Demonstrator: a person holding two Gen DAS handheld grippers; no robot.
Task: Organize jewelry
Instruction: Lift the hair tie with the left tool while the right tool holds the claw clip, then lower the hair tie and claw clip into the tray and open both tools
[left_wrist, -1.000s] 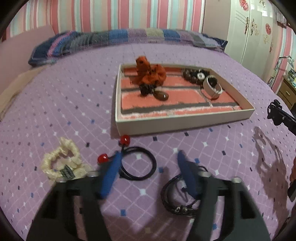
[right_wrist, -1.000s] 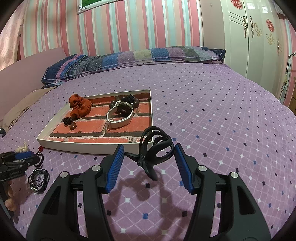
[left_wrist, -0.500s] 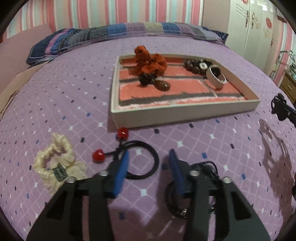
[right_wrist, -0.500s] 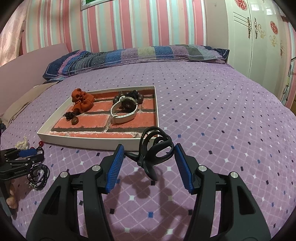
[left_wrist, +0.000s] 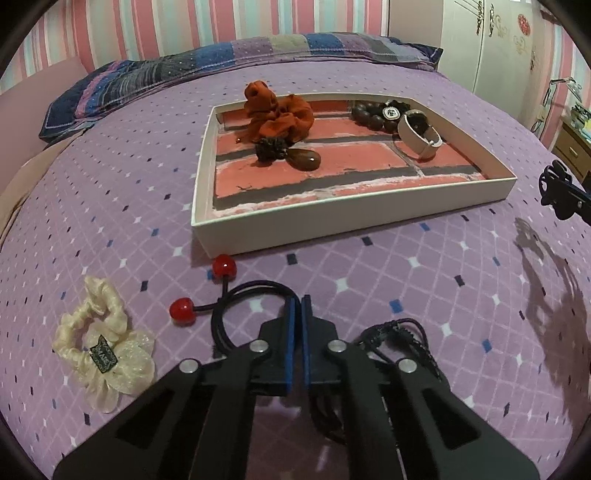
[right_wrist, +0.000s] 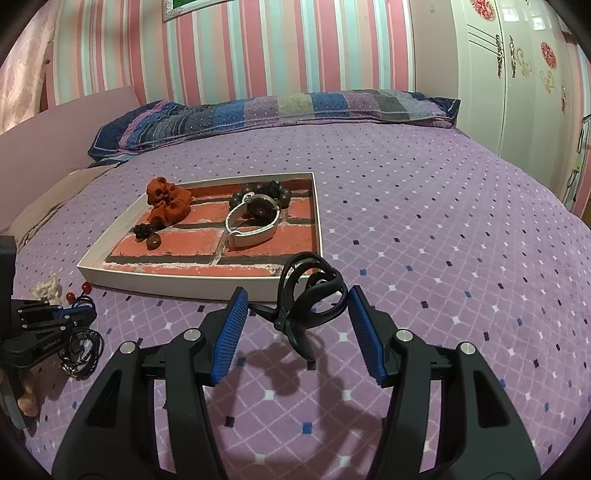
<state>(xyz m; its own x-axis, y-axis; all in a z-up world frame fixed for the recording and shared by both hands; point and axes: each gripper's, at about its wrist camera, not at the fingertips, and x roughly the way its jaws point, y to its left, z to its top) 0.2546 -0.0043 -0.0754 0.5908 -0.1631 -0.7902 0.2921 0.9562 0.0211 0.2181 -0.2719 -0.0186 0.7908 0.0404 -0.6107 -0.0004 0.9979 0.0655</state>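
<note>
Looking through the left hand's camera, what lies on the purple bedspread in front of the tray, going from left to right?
Cream scrunchie → black hair tie with two red beads, pinched in the left gripper → dark cord bracelet.

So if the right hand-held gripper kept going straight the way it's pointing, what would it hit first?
Probably the near wall of the white tray, just past the black hair claw held in the right hand-held gripper; depth is uncertain.

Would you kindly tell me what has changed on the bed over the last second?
The left gripper came down and its jaws have just closed on the black hair tie with red beads, now pinched between the pads. The right gripper kept still, the hair claw held between its pads. The tray and cream scrunchie stayed put.
</note>
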